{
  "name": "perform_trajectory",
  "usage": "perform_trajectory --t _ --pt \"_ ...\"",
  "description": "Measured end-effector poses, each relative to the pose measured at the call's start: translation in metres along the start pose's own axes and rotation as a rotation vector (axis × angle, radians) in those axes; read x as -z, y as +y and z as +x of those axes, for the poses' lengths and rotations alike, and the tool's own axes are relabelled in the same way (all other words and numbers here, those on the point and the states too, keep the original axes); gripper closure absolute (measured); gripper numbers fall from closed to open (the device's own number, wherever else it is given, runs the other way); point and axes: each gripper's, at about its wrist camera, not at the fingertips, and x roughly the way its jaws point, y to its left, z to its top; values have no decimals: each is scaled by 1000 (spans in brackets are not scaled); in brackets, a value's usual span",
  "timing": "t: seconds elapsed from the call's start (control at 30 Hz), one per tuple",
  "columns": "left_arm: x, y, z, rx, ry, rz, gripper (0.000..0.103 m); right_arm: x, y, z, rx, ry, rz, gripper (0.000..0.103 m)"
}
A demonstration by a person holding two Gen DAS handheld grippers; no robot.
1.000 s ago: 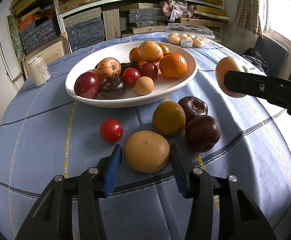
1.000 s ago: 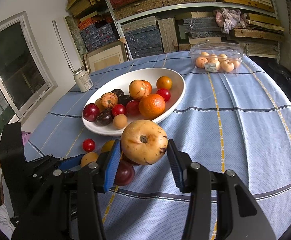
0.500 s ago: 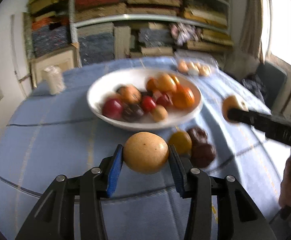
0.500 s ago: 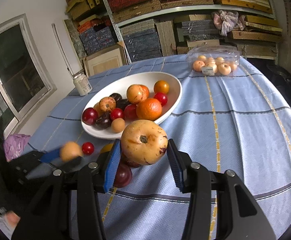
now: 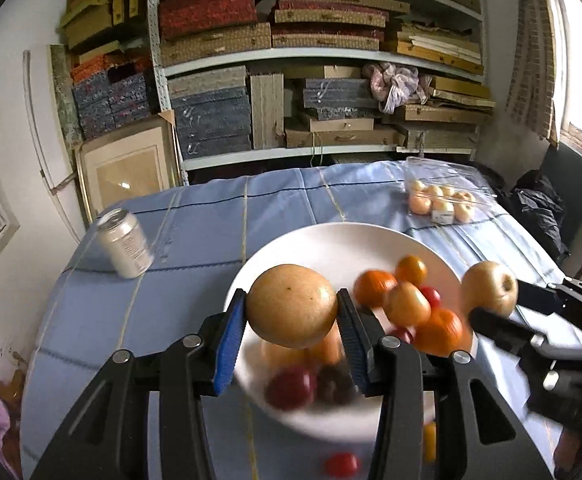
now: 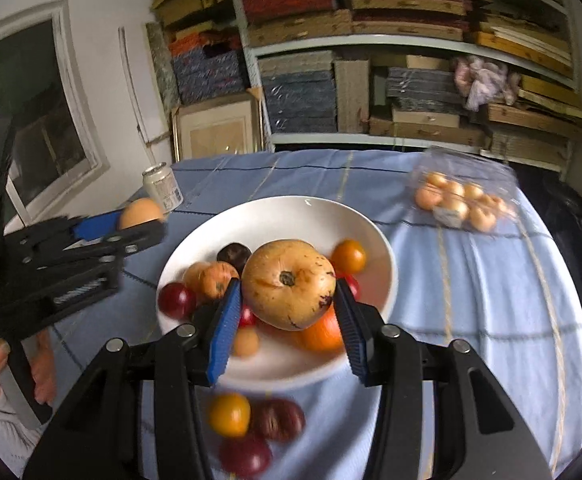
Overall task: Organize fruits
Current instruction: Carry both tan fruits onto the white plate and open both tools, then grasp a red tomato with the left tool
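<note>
My left gripper [image 5: 292, 320] is shut on a round tan fruit [image 5: 291, 306] and holds it above the near left part of the white bowl [image 5: 323, 252]. My right gripper [image 6: 287, 312] is shut on a yellow-brown apple [image 6: 289, 284] and holds it above the bowl [image 6: 291, 216]. The bowl holds several oranges, red fruits and dark plums. The right gripper with its apple [image 5: 489, 288] shows at the right of the left wrist view. The left gripper with its fruit [image 6: 141, 212] shows at the left of the right wrist view.
A yellow fruit [image 6: 229, 414] and two dark red fruits [image 6: 279, 420] lie on the blue cloth in front of the bowl. A red tomato [image 5: 341, 464] lies near it. A drink can [image 5: 125, 242] stands far left. A clear box of small fruits [image 5: 439, 200] is far right.
Both grippers have risen and moved forward over the bowl with their fruits. The left gripper lifted the tan fruit off the cloth.
</note>
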Motion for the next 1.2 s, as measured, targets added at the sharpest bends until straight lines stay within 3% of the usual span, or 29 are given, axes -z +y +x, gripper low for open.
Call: perform_trajectory --t 0.13,0.3,0.37,0.4,0.43,0.6,0.67,0.73,0.83,0.97,1.2 --pt "-11 1 47 7 49 -14 58 -27 -9 49 25 51 14 57" --pt "-6 13 82 7 80 -64 56 -31 -21 95 64 134 9 56" --pt "-4 15 82 18 62 -69 46 -29 -26 97 74 125 20 50" --pt "-2 15 78 14 49 -66 33 -29 -27 96 75 115 24 46" --pt "-1 14 72 -11 28 -58 26 -29 -28 91 75 99 33 38" --pt "5 17 30 -1 -7 -80 25 -22 -21 34 64 1 37 37" --pt "14 22 4 -6 -33 -101 17 -11 -14 3 65 -52 27 24" --pt "32 27 -24 -26 -61 -133 6 10 -8 -31 66 -123 22 13" --pt "61 28 -43 -38 -43 -150 6 51 -2 -67 71 -184 33 10" --pt "98 22 -45 -22 14 -162 6 95 -2 -80 79 -170 68 10" --pt "121 -4 -44 -32 22 -65 6 104 -20 -85 63 -148 141 9"
